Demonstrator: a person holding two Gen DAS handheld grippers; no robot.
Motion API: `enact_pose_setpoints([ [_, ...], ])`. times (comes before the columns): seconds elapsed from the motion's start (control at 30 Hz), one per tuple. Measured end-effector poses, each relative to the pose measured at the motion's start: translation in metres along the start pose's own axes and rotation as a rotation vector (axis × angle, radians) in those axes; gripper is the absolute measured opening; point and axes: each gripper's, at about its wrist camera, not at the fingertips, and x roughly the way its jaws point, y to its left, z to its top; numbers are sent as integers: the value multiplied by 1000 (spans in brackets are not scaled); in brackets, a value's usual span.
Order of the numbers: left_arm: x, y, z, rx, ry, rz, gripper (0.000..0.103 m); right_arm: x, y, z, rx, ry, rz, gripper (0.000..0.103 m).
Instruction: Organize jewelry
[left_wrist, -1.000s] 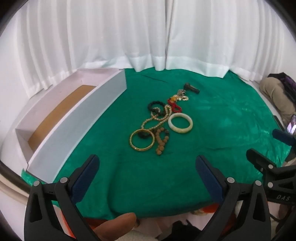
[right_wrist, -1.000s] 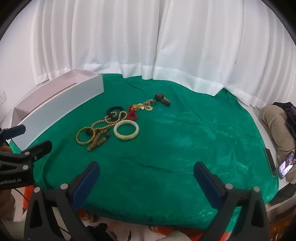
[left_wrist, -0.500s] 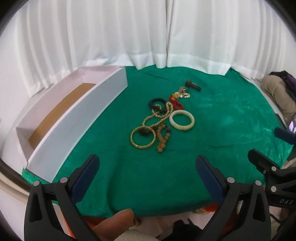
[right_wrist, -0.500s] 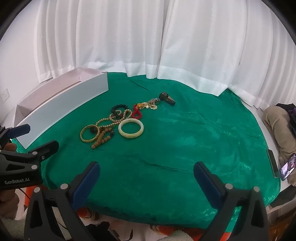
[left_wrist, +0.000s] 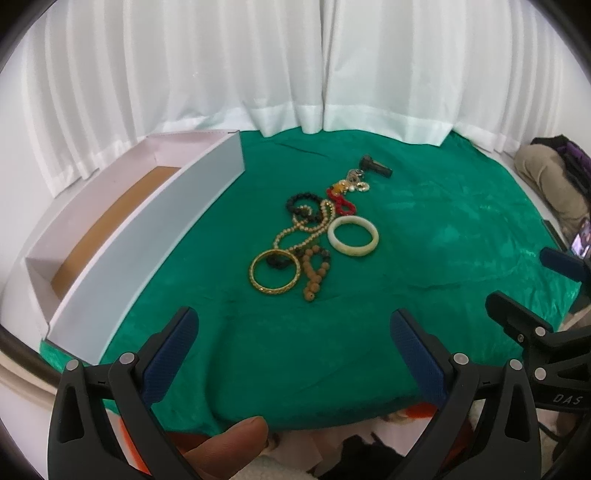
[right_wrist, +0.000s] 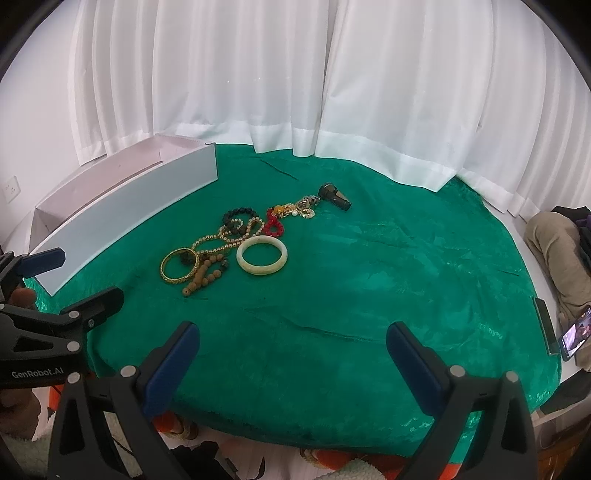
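L gripper (left_wrist: 293, 328): jaws wide, empty, level | R gripper (right_wrist: 293, 341): jaws wide, empty, beside L

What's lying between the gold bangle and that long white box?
Nothing: only bare green velvet cloth separates gold bangle from white box, clearest in left wrist view.

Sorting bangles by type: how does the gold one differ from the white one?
The gold bangle is thin, patterned and metallic; the white bangle is thick, smooth and pale. A dark bead piece lies partly inside the gold bangle, while the white bangle's centre shows only green cloth. The gold bangle lies nearer the box. Both lie flat, untouched.
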Motion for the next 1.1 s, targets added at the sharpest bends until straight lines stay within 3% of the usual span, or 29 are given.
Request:
enact_pose_setpoints([
  [1.1, 4, 7, 4, -26, 33, -7, 103, 3, -6, -3, 21, 12, 15, 103],
])
